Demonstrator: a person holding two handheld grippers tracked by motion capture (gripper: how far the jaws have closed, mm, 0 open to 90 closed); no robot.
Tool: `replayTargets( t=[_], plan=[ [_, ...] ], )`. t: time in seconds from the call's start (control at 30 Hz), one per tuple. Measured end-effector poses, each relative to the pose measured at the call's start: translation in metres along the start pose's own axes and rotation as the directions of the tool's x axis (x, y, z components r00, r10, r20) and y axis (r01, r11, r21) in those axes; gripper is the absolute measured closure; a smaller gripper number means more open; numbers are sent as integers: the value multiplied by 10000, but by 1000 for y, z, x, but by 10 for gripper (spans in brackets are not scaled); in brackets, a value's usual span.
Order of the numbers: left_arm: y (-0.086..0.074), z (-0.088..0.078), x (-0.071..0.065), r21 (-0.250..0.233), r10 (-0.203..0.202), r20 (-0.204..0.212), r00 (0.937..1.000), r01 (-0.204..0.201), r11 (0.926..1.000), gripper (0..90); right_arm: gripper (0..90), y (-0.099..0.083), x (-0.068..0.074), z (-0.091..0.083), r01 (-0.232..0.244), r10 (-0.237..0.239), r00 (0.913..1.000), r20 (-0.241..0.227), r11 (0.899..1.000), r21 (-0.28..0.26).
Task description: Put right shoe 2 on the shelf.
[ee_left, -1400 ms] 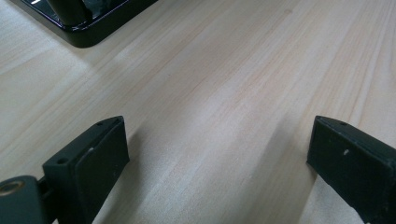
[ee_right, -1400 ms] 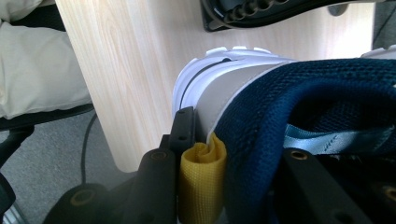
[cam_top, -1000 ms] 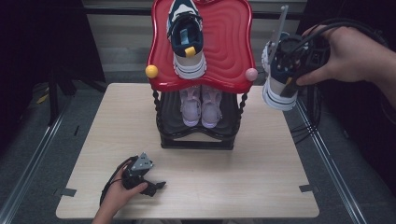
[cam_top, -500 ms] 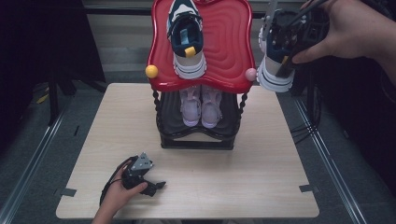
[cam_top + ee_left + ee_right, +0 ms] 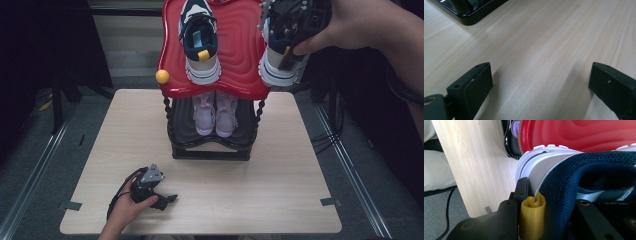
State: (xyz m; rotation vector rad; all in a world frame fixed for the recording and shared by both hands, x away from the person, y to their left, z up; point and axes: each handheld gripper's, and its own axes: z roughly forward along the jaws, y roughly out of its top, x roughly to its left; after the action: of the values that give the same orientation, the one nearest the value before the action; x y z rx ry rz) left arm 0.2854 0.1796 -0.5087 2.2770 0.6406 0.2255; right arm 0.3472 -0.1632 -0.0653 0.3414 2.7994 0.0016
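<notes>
While the left claw [image 5: 167,199] gapes on the wooden table [image 5: 300,165] (grey floor), the right claw [image 5: 292,37] clamps a sneaker [image 5: 280,70]

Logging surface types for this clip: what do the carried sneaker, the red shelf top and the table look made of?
Sneaker: navy knit mesh upper, weave visible in the right gripper view, with a smooth white, probably rubber, sole. Red shelf top: glossy, rippled, likely moulded plastic, judging by its highlights. Table: pale wood grain, matte; possibly laminate.

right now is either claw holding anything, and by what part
The right claw holds a navy sneaker by its heel collar, beside the yellow pull tab. The left claw is open, holding nothing.
</notes>
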Motion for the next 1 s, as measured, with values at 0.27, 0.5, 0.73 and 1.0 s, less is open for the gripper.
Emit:
replayTargets(
  t=[0.27,0.5,0.73,1.0],
  plan=[
    [0,0,0,-33,5,-8,10000,-5,10000,46,676,16,0,0,-10,17,9994,333,9998,-184],
    [0,0,0,-30,7,0,10000,-7,10000,46,676,28,0,6,196,-177,9979,622,9994,-293],
    [0,0,0,-19,-7,7,10000,7,10000,46,674,37,0,13,287,-262,9965,795,9991,-311],
    [0,0,0,-28,5,11,10000,-5,10000,45,674,49,1,18,542,-510,9939,980,9981,-299]
  ],
)
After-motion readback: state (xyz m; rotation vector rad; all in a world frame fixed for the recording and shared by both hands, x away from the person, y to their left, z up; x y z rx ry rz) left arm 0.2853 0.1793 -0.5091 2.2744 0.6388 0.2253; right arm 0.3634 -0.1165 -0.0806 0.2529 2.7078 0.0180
